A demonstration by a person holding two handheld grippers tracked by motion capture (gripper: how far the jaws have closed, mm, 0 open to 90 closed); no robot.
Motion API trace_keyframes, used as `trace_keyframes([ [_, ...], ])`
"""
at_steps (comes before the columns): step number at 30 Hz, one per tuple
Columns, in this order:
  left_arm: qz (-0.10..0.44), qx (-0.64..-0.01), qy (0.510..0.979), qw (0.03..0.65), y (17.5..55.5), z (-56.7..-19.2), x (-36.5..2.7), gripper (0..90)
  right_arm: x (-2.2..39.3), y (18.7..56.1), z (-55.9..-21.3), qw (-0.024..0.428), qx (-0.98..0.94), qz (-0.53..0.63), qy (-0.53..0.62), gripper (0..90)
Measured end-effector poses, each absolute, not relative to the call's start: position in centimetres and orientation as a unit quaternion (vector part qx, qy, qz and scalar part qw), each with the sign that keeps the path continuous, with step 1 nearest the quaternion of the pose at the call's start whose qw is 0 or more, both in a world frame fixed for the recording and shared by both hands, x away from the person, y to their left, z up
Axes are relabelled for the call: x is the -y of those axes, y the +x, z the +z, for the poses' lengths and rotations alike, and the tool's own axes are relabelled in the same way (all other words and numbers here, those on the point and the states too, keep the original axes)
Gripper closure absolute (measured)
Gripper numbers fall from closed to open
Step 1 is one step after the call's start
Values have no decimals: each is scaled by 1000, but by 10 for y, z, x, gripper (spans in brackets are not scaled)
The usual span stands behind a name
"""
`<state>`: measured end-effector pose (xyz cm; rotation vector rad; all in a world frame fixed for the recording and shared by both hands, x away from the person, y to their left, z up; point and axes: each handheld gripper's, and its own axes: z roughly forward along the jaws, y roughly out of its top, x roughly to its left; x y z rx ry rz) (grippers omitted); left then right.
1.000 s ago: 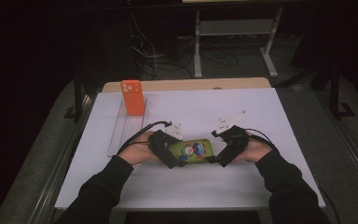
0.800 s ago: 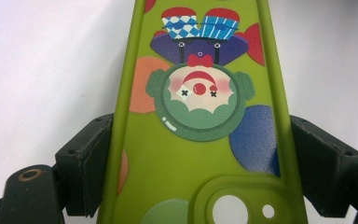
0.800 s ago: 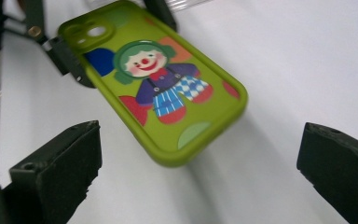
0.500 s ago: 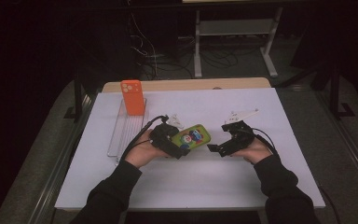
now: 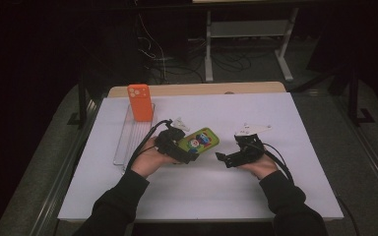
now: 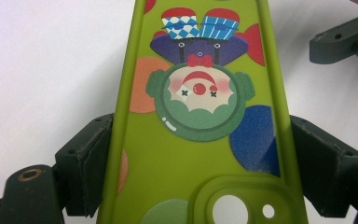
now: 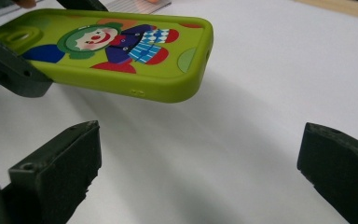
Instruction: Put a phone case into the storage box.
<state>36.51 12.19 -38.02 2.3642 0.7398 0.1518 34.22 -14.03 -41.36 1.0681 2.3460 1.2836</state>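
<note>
Left tongs alone now grip the green phone case by its long edges; right tongs have let go and stand open, handover complete.

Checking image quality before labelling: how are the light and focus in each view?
High view: dim, black surroundings, white table lit. Left gripper view: green phone case sharp, evenly lit, no glare. Right gripper view: case fairly sharp, soft shadow beneath; near jaws slightly blurred.

White table w/ clear tray lying at left (orange phone case upright in it).
</note>
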Motion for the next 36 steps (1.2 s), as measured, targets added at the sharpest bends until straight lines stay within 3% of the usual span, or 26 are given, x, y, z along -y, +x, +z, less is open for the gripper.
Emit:
trace_keyframes([
  [16,57,-282,903,319,365,-380,-124,155,127,330,-412,254,-848,383,264,0],
  [36,51,-278,906,314,362,-382,-120,155,114,314,-413,376,-855,326,144,0],
])
